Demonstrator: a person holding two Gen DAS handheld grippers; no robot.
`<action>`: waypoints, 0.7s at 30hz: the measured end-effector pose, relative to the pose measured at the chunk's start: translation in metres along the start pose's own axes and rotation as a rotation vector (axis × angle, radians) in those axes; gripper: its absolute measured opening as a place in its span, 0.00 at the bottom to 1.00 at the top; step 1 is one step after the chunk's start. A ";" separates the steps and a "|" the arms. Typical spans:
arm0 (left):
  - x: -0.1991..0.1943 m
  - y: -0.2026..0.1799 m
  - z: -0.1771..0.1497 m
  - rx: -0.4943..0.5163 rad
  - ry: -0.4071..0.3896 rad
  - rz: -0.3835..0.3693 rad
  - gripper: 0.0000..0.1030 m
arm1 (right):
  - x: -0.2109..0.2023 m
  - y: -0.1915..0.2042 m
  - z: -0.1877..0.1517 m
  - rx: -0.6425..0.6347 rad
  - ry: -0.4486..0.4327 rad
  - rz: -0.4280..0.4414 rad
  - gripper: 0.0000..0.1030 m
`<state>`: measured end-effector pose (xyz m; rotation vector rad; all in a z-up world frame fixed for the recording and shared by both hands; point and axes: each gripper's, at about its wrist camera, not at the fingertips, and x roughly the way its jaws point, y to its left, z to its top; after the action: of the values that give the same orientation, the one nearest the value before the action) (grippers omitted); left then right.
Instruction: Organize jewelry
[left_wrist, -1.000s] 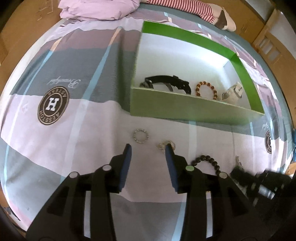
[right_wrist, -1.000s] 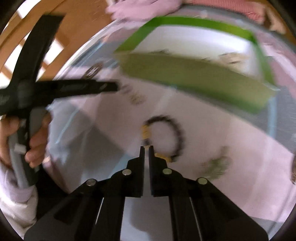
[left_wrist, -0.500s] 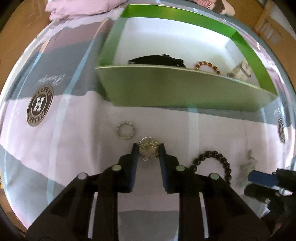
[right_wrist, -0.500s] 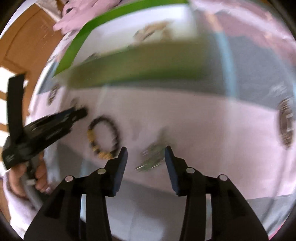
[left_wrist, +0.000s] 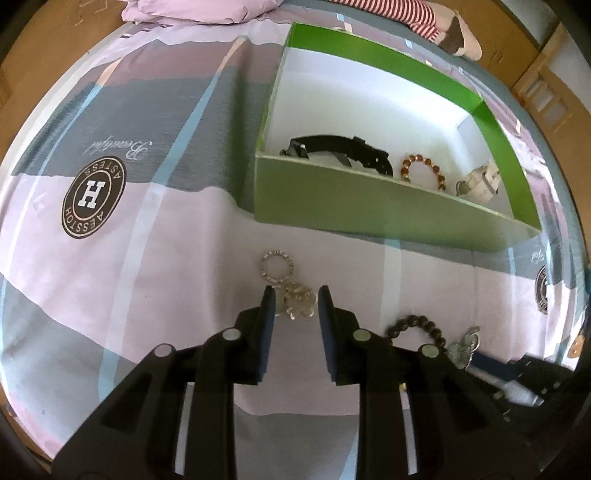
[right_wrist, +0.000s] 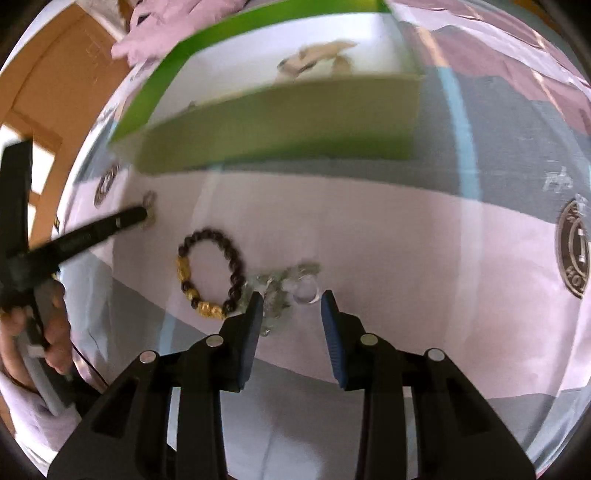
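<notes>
Patchwork bedsheet (left_wrist: 177, 280): knotted gold trinket (left_wrist: 297, 300) between the opening left tool (left_wrist: 293, 304); right tool (right_wrist: 291, 301), parted, straddles a silvery-green chain (right_wrist: 280, 284).

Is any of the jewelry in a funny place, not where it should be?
Yes. Four pieces lie loose on the bedspread outside the green box: a silver ring, a gold charm, a dark bead bracelet and a pale pendant.

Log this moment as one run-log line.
left gripper: opening, jaws astride gold pendant | right gripper: open over silver chain | green box: three pieces inside | beaded bracelet: on bed
</notes>
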<state>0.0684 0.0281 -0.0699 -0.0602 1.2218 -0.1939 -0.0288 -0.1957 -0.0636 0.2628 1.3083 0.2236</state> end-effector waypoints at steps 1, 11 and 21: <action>-0.001 0.002 0.001 -0.012 -0.004 -0.005 0.31 | 0.002 0.006 -0.002 -0.022 0.006 -0.009 0.31; 0.003 0.015 0.008 -0.076 0.005 -0.012 0.41 | -0.029 0.005 -0.002 -0.030 -0.138 -0.015 0.07; -0.005 -0.009 0.002 0.012 -0.007 -0.131 0.18 | -0.017 0.007 -0.001 -0.014 -0.105 -0.014 0.07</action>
<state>0.0680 0.0195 -0.0631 -0.1305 1.2100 -0.3152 -0.0340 -0.1940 -0.0455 0.2499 1.2040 0.2047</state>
